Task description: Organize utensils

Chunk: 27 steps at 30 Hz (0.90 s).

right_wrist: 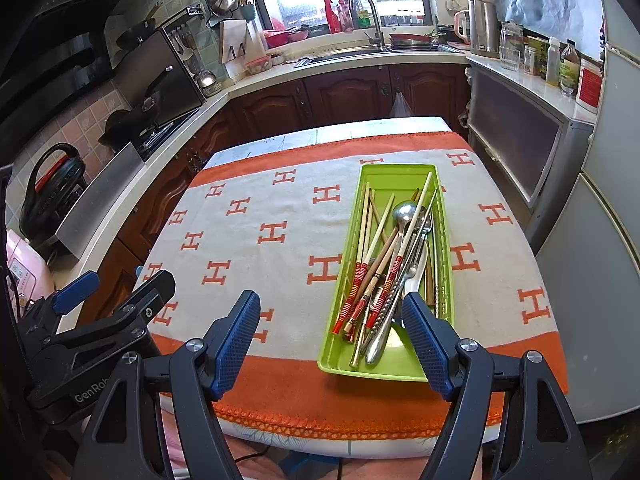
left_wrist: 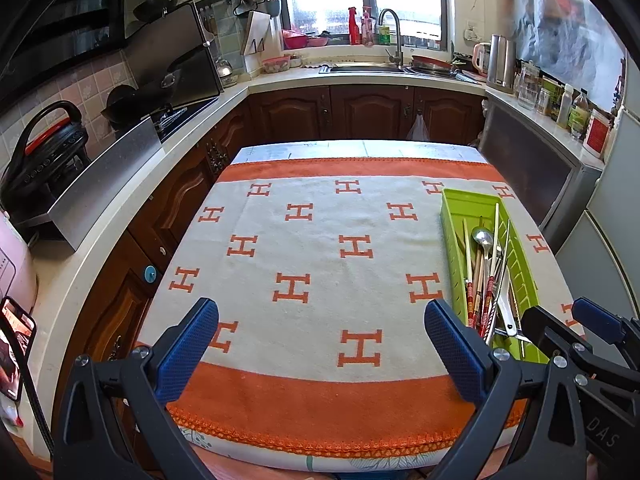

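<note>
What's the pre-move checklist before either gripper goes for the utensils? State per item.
1. Left gripper open and holding nothing: ok.
2. Right gripper open and holding nothing: ok.
3. Green tray flat on the orange-and-white cloth: ok.
4. Utensils separable: not ok. The chopsticks, spoon and metal pieces cross and overlap in one pile.
5. Cloth beside the tray free as a sorting area: ok, nothing lies on it in either view.
6. Every utensil type identified: cannot tell; the lower layer is hidden under the pile.
</note>
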{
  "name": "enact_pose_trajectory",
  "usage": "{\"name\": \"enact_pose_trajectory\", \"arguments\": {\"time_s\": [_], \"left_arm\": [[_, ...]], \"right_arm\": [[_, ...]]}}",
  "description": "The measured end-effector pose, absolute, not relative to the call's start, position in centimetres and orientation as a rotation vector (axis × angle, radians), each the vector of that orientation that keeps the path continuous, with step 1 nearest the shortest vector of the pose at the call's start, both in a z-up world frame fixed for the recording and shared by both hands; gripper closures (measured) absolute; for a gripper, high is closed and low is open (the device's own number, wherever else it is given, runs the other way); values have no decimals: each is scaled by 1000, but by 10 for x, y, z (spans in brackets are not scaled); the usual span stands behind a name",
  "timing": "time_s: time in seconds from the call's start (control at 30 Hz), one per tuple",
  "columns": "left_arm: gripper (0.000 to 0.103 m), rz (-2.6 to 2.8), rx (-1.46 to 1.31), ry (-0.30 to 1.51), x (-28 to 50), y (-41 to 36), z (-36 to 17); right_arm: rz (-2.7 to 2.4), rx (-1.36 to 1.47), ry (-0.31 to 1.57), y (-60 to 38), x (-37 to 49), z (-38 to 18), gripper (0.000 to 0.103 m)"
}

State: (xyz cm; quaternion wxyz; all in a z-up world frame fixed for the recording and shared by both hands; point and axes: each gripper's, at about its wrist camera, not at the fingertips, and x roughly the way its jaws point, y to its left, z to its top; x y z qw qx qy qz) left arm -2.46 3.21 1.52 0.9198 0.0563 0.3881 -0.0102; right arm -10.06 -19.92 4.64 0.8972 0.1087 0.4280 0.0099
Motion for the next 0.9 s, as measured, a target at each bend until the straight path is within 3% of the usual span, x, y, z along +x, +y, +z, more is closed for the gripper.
{"name": "enact_pose_trajectory", "arguments": {"time_s": [0.9], "left_arm": [[1, -24, 116, 801, -24, 32, 13]], "right_arm": [[20, 223, 885, -203, -97, 43, 28]]}}
